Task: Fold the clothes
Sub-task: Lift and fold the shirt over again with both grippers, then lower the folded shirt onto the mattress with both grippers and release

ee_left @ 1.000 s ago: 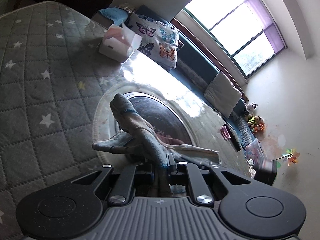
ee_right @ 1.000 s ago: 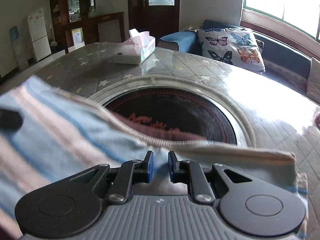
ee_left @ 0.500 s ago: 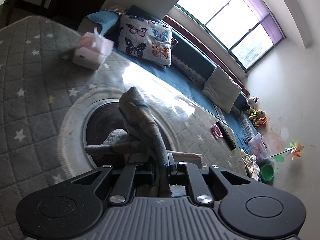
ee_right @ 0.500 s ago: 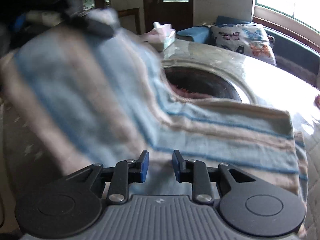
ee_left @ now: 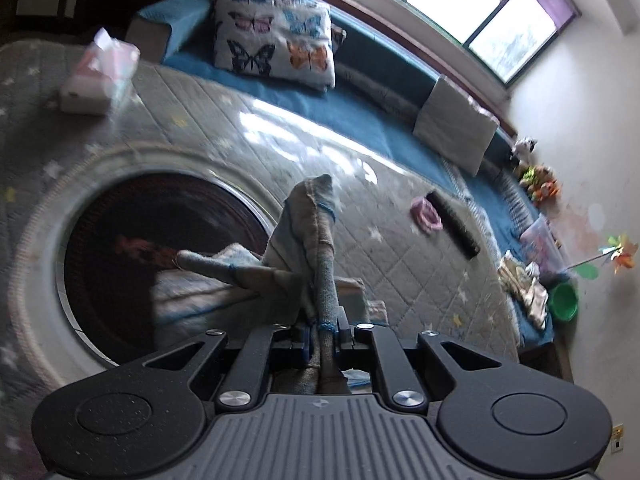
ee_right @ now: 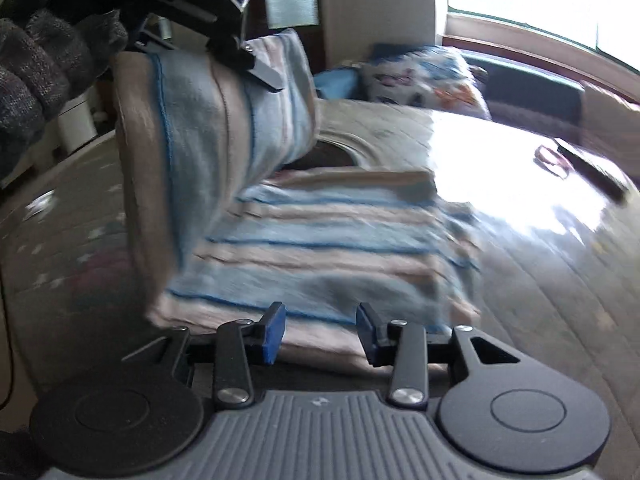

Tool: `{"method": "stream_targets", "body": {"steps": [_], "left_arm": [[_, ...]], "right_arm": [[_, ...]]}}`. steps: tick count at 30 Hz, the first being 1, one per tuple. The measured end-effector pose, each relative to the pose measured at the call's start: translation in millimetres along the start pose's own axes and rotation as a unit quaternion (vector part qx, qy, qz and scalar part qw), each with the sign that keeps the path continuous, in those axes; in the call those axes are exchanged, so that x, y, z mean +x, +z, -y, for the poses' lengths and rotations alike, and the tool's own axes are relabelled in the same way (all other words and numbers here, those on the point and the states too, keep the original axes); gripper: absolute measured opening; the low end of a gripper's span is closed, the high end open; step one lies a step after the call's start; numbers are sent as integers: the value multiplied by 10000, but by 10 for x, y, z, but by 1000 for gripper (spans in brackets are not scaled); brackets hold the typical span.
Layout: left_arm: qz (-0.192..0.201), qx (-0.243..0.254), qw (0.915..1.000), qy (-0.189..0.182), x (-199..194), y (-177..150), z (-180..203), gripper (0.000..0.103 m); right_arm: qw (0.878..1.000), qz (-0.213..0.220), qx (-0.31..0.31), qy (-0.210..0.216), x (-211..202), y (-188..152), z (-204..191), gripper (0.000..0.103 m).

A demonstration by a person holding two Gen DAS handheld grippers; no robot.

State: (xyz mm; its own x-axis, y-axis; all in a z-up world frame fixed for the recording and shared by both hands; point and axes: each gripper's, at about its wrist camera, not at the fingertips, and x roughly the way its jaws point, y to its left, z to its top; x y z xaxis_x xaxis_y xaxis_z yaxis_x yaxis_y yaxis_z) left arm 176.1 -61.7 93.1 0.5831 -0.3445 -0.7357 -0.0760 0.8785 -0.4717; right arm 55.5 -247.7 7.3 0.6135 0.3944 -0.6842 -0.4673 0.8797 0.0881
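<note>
On table: one striped cloth; left tool clamped, right tool spread.

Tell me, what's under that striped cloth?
The striped cloth lies on a star-quilted table cover, partly over its dark round opening. What is beneath the cloth's middle is hidden.

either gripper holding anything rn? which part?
Left gripper is shut on the blue-and-beige striped towel, pinching a bunched edge near one end, lifted over the rest. Right gripper is open, holding nothing; the towel lies just ahead of it.
</note>
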Motion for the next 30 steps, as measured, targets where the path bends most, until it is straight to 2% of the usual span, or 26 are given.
{"method": "stream_targets", "body": {"steps": [3, 8, 10, 17, 22, 30], "left_arm": [[-257, 58, 9997, -21, 243, -63, 125, 12], [-518, 246, 9980, -251, 479, -178, 286, 26], [-533, 317, 9972, -414, 517, -198, 326, 26], [-333, 412, 9967, -612, 402, -194, 300, 33], [-99, 615, 9964, -580, 195, -200, 117, 43], [-26, 492, 9987, -129, 32, -326, -501, 46]], "right_arm": [[9999, 47, 70, 64, -6, -42, 58, 40], [9996, 141, 172, 190, -23, -107, 144, 40], [9993, 179, 212, 240, -29, -132, 178, 40], [9982, 289, 348, 397, -50, -205, 270, 41], [9969, 276, 475, 562, -85, -201, 333, 42], [9901, 374, 896, 1010, -154, -85, 584, 52]]}}
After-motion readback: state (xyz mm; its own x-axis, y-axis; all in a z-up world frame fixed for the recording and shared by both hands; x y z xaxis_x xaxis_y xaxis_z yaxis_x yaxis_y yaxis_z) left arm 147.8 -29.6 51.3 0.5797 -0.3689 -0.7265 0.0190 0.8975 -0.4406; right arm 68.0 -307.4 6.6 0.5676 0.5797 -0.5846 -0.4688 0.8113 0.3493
